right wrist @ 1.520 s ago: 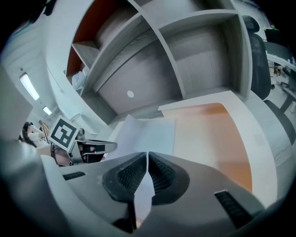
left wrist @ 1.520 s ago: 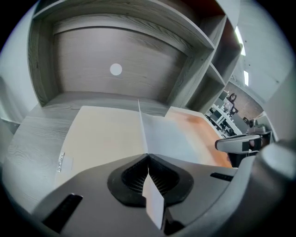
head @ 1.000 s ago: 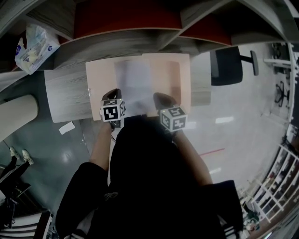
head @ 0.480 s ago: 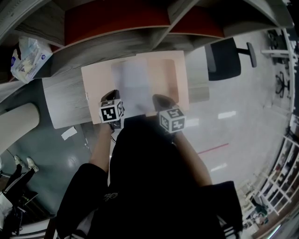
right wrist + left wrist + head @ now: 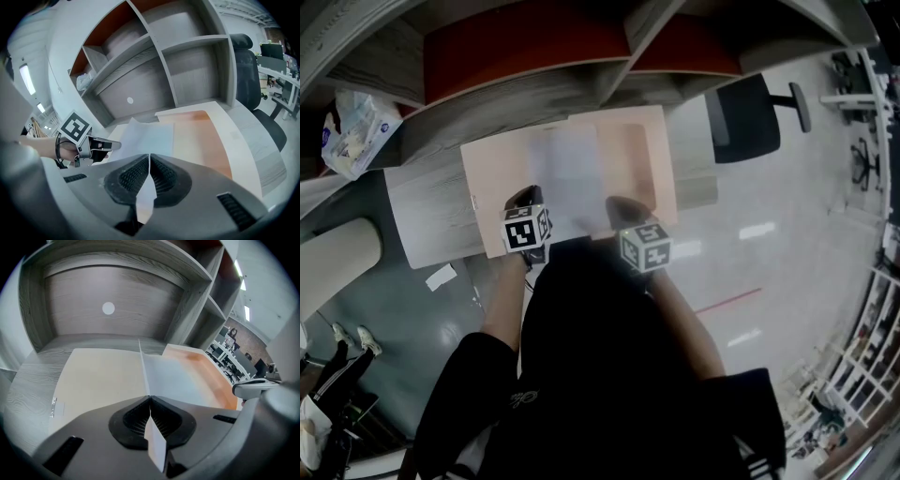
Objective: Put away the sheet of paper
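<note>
A white sheet of paper [image 5: 570, 178] lies over an open folder [image 5: 492, 173], pale beige on its left half and orange on its right, on the grey wood desk. My left gripper [image 5: 523, 201] is shut on the sheet's near left edge; in the left gripper view the paper [image 5: 180, 380] runs out from between the closed jaws [image 5: 150, 401] and its left edge is lifted. At the near right edge my right gripper [image 5: 621, 208] is shut on the sheet [image 5: 145, 138] too, which shows pinched between the ribbed pads [image 5: 161, 176]. My left gripper [image 5: 110, 146] also shows there.
Grey shelving with red-backed compartments [image 5: 525, 42] stands behind the desk [image 5: 427, 202]. A plastic-wrapped pack [image 5: 352, 122] lies on the shelf at left. A black office chair [image 5: 750, 117] stands to the right. A small clear label [image 5: 54, 406] sticks to the desk's left part.
Both grippers stay shut on the sheet in the same place over the folder. Only the head camera's view has drifted slightly.
</note>
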Tool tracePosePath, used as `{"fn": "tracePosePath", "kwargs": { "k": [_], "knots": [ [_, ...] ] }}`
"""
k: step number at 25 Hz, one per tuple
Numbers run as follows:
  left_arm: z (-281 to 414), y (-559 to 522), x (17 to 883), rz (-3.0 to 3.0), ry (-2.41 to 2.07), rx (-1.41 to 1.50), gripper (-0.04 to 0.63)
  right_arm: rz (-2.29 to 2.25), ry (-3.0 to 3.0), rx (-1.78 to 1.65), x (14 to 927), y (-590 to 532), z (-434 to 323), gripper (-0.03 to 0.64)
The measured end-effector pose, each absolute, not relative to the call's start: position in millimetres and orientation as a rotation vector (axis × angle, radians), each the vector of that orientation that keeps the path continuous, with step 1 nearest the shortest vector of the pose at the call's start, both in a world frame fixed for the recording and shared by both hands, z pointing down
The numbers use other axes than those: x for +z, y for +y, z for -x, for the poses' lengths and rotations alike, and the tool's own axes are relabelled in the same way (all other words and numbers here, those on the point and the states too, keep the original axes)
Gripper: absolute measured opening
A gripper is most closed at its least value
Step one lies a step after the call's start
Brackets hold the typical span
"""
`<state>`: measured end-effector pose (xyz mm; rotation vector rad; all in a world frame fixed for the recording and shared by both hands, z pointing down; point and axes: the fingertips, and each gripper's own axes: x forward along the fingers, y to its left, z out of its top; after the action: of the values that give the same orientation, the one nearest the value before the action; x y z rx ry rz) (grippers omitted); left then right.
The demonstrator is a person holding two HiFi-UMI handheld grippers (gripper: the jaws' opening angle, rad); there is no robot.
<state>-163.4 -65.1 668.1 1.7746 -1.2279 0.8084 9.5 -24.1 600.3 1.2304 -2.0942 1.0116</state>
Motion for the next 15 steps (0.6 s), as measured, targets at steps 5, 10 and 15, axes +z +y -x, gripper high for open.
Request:
{"fn": "tracePosePath", "kwargs": {
  "k": [5, 10, 15],
  "knots": [
    [161.4, -65.7, 668.3, -1.763, -1.225, 0.789, 0.046, -1.242, -2.087, 1.017, 600.7, -22.5, -12.6, 0.025],
    [160.6, -66.1, 668.5, -1.749, -1.234, 0.78, 0.046, -1.244, -2.087, 1.018, 600.1, -21.9, -15.6, 0.025],
    [160.5, -65.7, 669.8, -1.741, -1.238, 0.772, 0.046, -1.243, -2.088, 1.012, 599.9, -21.1, -16.3, 0.025]
  ]
}}
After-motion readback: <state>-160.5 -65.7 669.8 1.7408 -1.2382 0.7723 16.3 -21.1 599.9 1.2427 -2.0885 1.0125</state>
